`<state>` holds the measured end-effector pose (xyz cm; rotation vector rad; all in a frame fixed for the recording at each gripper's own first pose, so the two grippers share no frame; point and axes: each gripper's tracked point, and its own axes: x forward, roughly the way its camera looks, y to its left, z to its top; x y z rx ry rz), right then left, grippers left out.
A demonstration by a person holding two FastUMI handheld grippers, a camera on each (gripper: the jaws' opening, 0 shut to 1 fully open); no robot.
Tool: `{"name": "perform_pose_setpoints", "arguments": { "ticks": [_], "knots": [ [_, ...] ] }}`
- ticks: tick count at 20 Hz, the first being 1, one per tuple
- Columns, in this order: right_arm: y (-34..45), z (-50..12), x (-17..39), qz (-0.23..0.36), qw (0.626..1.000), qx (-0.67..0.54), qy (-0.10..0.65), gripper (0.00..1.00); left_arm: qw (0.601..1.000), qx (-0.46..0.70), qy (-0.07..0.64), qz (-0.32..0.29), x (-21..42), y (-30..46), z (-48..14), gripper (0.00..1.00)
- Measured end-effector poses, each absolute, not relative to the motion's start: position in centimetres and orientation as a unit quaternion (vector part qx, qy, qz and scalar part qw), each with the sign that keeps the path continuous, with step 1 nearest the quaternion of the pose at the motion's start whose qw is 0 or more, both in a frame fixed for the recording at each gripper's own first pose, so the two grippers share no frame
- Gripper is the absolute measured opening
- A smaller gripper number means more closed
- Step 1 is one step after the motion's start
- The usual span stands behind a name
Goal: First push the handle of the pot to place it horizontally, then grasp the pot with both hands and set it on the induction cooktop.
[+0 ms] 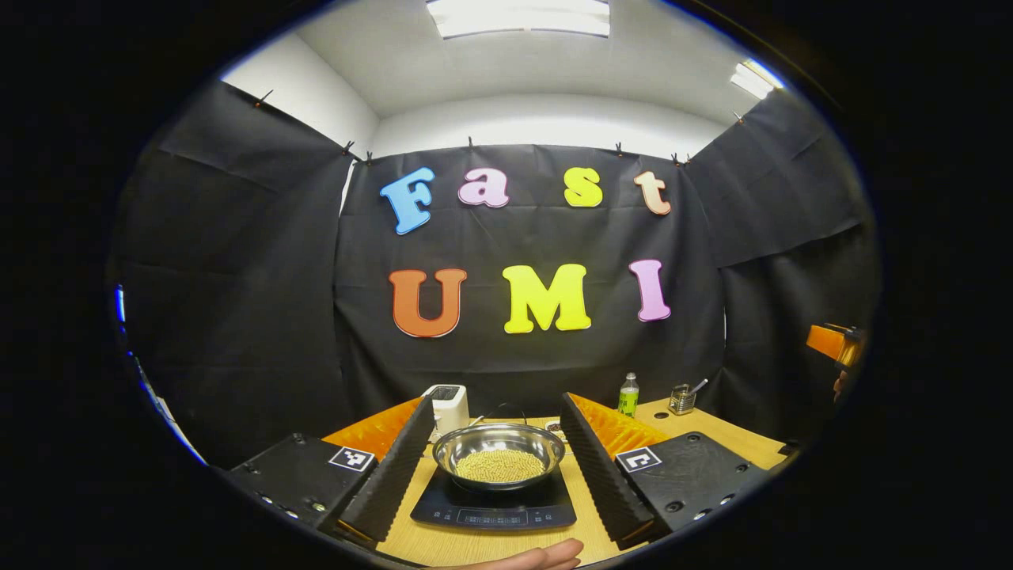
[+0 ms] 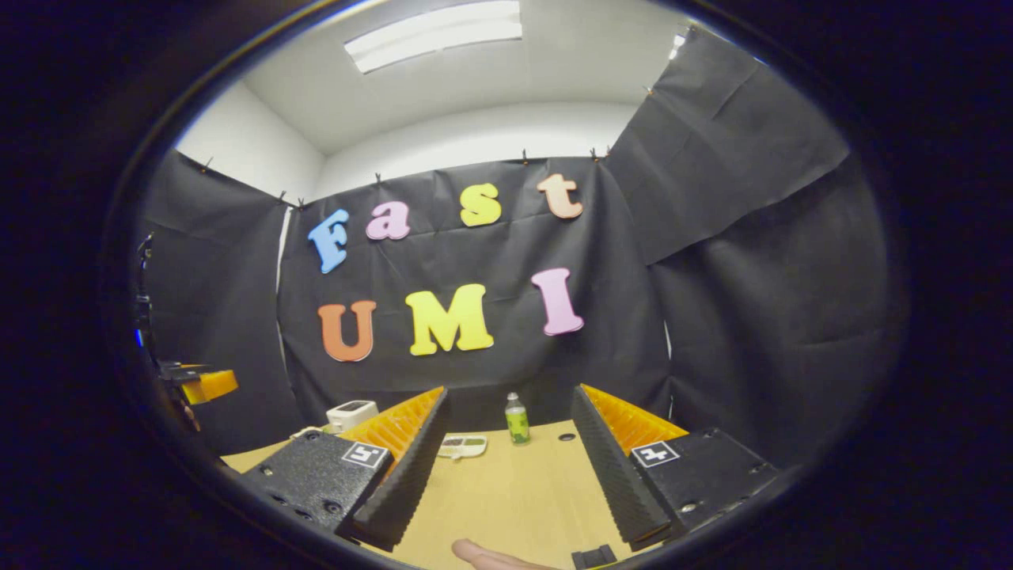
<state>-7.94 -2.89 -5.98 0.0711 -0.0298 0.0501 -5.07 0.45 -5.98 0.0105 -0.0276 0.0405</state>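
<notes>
In the left gripper view a shiny steel pot (image 1: 498, 455) holding yellowish grains sits on the black induction cooktop (image 1: 495, 507); I see no handle on it. My left gripper (image 1: 497, 467) is open, its fingers (image 1: 392, 475) standing either side of the pot without touching it. In the right gripper view my right gripper (image 2: 510, 467) is open over bare wooden table (image 2: 514, 499), nothing between its fingers (image 2: 609, 467). An orange part of the other gripper (image 2: 207, 384) shows at the left edge there, and likewise at the right edge (image 1: 831, 342) of the left gripper view.
A white box-shaped appliance (image 1: 448, 404) stands behind the cooktop. A green bottle (image 1: 628, 394) and a small metal cup (image 1: 681, 398) with a utensil stand at the back right. A flat white object (image 2: 463, 447) lies near the bottle (image 2: 517, 419). A fingertip (image 1: 546, 554) shows at the bottom.
</notes>
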Motion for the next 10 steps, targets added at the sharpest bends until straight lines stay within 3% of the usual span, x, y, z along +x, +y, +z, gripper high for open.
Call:
{"name": "perform_pose_setpoints", "arguments": {
  "ticks": [9, 10],
  "knots": [
    [-3.2, -6.9, -7.6, 0.013, 1.0, 0.023, -0.008, 0.94, 1.0, 0.009, -0.002, 0.02, -4.9, 0.5, -7.1, 0.95],
    [-3.4, -6.9, -7.6, 0.01, 1.0, 0.024, -0.008, 0.94, 1.0, 0.009, -0.001, 0.02, -4.9, 0.6, -7.3, 0.84]
  ]
}}
